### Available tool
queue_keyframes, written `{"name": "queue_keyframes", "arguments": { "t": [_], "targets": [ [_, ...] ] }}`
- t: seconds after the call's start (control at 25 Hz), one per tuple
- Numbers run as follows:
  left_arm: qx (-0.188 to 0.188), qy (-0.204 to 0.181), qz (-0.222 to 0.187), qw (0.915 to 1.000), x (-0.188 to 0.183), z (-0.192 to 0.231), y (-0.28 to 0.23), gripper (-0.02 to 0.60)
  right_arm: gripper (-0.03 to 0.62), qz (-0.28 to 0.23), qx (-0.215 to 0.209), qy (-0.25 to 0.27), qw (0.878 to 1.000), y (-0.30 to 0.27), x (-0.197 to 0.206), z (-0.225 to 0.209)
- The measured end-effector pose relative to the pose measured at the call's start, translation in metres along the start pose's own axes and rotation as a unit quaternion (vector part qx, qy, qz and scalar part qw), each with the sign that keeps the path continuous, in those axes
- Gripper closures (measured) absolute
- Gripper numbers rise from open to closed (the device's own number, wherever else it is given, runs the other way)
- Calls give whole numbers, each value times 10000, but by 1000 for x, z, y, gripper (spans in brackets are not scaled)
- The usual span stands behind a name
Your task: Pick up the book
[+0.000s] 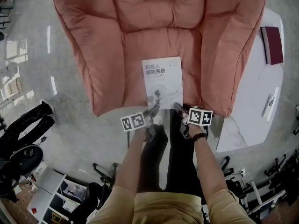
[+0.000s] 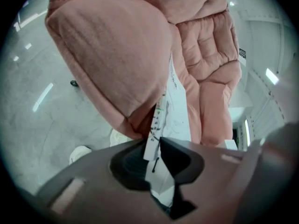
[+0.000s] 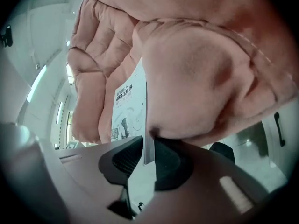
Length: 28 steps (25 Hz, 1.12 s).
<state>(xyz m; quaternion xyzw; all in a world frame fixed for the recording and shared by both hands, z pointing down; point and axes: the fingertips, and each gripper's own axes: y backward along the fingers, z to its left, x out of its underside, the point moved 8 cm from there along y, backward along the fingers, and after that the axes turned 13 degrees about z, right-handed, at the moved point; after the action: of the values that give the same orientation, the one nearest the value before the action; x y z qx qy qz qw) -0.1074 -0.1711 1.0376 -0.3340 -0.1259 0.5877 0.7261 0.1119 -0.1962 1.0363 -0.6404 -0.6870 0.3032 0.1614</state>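
Note:
A white book point(image 1: 162, 80) with dark print on its cover lies flat on the seat of a pink padded armchair point(image 1: 103, 55), with its near edge at the front of the seat. My left gripper point(image 1: 153, 112) is shut on that edge at the near left corner, and my right gripper point(image 1: 179, 108) is shut on it at the near right corner. In the left gripper view the book point(image 2: 177, 108) runs edge-on into the left gripper point(image 2: 157, 147). In the right gripper view the cover point(image 3: 129, 107) shows, and its corner sits between the pads of the right gripper point(image 3: 149, 149).
A white marble side table point(image 1: 247, 101) stands right of the armchair, bearing a dark red book point(image 1: 272, 45) and a slim white object point(image 1: 269, 105). The chair's puffy arms point(image 2: 112, 50) flank the seat. A white shelf unit point(image 1: 51, 195) and black gear point(image 1: 23, 139) stand on the grey floor.

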Motion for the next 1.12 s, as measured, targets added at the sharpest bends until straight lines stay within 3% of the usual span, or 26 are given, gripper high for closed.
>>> {"name": "queue_keyframes", "arguments": {
  "t": [0.28,0.48,0.68,0.8,1.12],
  "targets": [
    [-3,-115,178,9998,7,-31,24,534,536,-214,124,-457,9986,14,12,22],
    [1,-206,40,9998,27,-57,54,532,536,-426,211,-771,9959,36,32,52],
    [-105,-333,-7,9994,28,-90,75,529,530,-451,440,-796,9948,56,32,81],
    [-119,-449,-19,9989,42,-107,102,526,523,-483,315,-828,9949,70,52,106],
    [297,-1131,-459,9921,34,-188,155,520,530,-1193,214,47,9926,139,38,189]
  ]
}}
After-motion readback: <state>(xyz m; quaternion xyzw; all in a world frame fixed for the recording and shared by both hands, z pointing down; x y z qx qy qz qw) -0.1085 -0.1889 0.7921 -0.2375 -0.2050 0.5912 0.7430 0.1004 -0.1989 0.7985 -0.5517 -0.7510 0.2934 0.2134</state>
